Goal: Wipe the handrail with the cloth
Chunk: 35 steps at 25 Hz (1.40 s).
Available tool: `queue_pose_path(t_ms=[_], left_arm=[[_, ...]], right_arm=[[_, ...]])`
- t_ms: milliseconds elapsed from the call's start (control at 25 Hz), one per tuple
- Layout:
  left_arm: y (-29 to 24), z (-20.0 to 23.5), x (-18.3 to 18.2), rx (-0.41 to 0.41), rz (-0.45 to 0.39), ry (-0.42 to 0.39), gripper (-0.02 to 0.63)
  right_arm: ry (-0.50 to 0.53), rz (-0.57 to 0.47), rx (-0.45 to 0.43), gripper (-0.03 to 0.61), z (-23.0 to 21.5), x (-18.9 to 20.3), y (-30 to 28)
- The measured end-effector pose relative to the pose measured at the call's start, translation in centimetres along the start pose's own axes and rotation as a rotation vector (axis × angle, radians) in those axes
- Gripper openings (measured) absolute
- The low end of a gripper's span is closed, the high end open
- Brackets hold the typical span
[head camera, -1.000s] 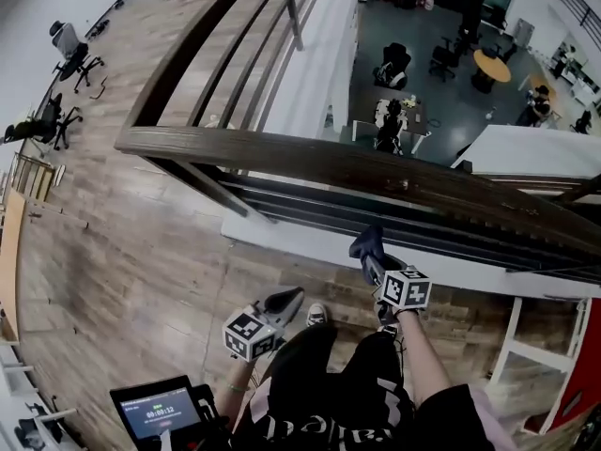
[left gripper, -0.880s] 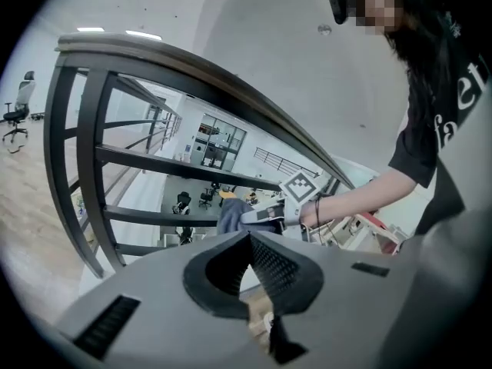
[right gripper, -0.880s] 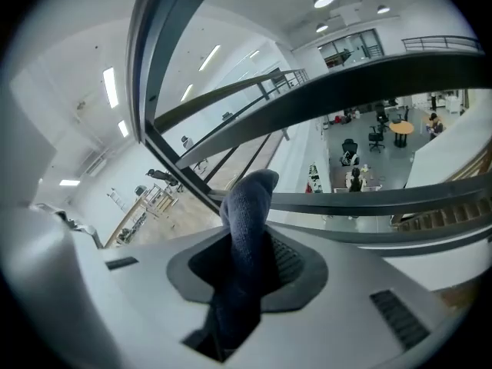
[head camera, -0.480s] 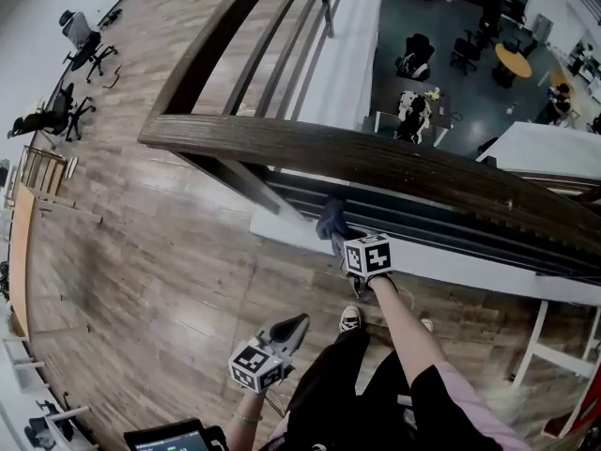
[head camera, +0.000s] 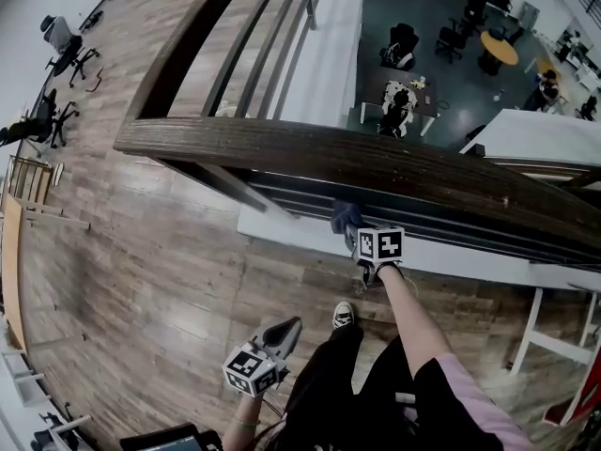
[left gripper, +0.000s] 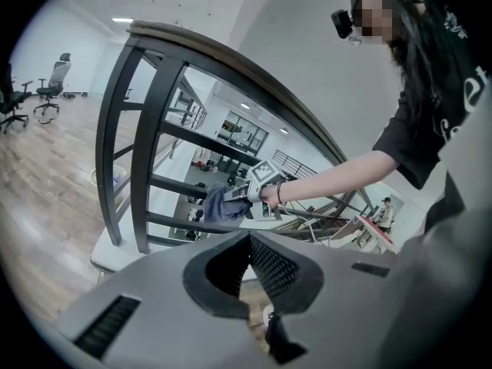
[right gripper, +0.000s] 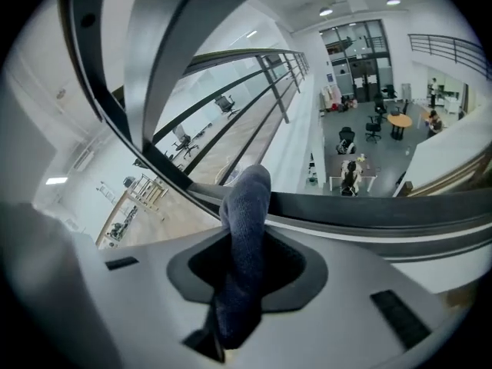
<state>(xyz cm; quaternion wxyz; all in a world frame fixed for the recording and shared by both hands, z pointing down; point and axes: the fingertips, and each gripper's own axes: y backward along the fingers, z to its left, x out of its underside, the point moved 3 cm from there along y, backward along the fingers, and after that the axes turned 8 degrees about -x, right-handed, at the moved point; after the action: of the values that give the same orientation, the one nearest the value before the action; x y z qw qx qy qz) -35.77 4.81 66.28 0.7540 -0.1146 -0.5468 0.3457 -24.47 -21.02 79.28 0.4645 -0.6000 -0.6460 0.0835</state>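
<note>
The handrail is a broad dark wooden rail that crosses the head view above several dark horizontal bars. My right gripper is shut on a blue-grey cloth, held up in front of those bars just under the rail's near edge. In the right gripper view the cloth stands out of the jaws, its tip by a lower bar, with the handrail arching above. I cannot tell whether the cloth touches anything. My left gripper hangs low by the person's leg, shut and empty, and its view shows the cloth below the handrail.
A white ledge runs along the foot of the railing. Beyond the railing lies an open drop to a lower floor with desks and chairs. Office chairs stand at the far left on the wooden floor. A shoe is near the ledge.
My right gripper has lifted the cloth closer to the railing, from in front of the ledge to just under the rail. My left gripper has stayed low.
</note>
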Motion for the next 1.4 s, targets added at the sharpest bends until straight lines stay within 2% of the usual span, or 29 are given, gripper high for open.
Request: queue_pose_path(t_ms=[280, 480, 800, 1120, 1400], left_arm=[[-4.4, -4.0, -2.1, 0.064, 0.017, -0.046, 0.000], [-8.1, -9.1, -2.2, 0.121, 0.043, -0.082, 0.000], [-14.4, -19.7, -1.8, 0.237, 0.108, -0.149, 0.000], [-21.1, -30.7, -1.3, 0.307, 0.135, -0.190, 0.000], [-26.0, -40.5, 2.1, 0.351, 0.173, -0.202, 0.000]], right_arm=[[-0.115, -0.078, 0.092, 0.092, -9.1, 0.6, 8.0], [-0.181, -0.117, 0.173, 0.092, -16.6, 2.4, 15.4], [-0.274, -0.200, 0.267, 0.092, -27.7, 4.5, 27.1], [-0.377, -0.294, 0.357, 0.091, -39.8, 8.3, 39.4], [-0.445, -0.365, 0.462, 0.092, -52.1, 13.0, 51.0]])
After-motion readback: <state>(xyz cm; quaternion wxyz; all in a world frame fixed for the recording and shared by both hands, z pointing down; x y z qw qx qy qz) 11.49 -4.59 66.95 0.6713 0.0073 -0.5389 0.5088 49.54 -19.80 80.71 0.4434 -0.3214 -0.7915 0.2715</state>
